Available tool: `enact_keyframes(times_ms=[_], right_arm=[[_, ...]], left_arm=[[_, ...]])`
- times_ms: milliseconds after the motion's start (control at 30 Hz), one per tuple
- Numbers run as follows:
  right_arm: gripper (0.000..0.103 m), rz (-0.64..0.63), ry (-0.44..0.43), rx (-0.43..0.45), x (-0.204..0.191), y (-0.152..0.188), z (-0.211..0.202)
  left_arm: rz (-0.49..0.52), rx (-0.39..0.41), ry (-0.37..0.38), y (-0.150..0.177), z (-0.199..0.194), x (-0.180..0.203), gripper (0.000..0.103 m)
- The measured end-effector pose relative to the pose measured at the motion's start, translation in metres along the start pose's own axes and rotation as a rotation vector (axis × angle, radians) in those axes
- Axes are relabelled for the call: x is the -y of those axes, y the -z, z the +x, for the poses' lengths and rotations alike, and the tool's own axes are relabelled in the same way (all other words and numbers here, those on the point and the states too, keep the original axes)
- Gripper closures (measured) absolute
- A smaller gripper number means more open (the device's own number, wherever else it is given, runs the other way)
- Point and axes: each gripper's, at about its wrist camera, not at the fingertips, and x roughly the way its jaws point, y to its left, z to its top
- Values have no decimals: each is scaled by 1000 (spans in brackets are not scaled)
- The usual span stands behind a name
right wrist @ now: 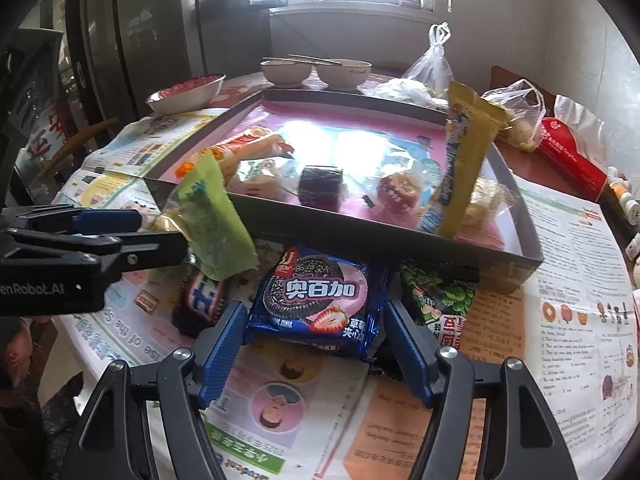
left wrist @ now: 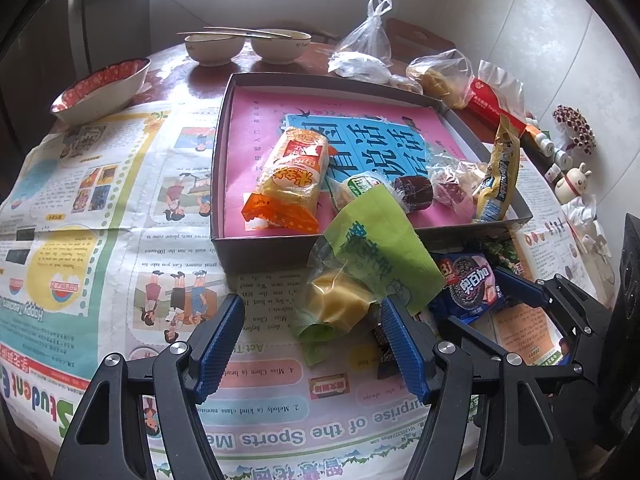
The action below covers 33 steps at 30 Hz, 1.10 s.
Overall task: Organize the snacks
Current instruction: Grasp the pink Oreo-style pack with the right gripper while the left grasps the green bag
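Observation:
A grey box [left wrist: 264, 250] with a pink lining holds several snacks: an orange packet [left wrist: 290, 176], a dark round cake [left wrist: 414, 192] and a tall yellow packet [left wrist: 498, 172] leaning on its right wall. My left gripper [left wrist: 312, 344] is open just in front of a green-and-clear snack bag [left wrist: 372, 264] that leans on the box's front wall. My right gripper [right wrist: 312, 344] is open, its jaws on either side of a blue cookie packet [right wrist: 316, 300] lying on the newspaper. A green packet [right wrist: 440, 300] lies right of it, and a dark blue one [right wrist: 202, 300] left.
Newspaper [left wrist: 80, 240] covers the table. A red-patterned bowl [left wrist: 100, 92] and two white bowls with chopsticks [left wrist: 248, 46] stand behind the box. Plastic bags [left wrist: 368, 56], a red packet [left wrist: 494, 108] and small figurines [left wrist: 572, 184] sit at the right.

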Motion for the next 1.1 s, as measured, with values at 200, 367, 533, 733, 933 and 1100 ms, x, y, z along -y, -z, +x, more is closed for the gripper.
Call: enact_keyframes(times_ms=[200, 367, 533, 733, 933, 1100], right_arm=[[33, -14, -1, -10, -4, 0, 4], [33, -25, 0, -10, -7, -1, 10], [34, -26, -11, -1, -9, -4, 12], [39, -42, -26, 18, -11, -4, 13], [44, -41, -34, 25, -9, -4, 12], [45, -35, -35, 19, -7, -3, 11]], left_arm=[[-10, 7, 9, 0, 2, 0, 30], [-22, 13, 21, 0, 4, -1, 31], [-45, 8, 51, 1, 7, -3, 31], [-27, -11, 88, 3, 13, 5, 39], [-31, -5, 104, 3, 15, 5, 45], [-59, -5, 130, 1, 15, -1, 48]])
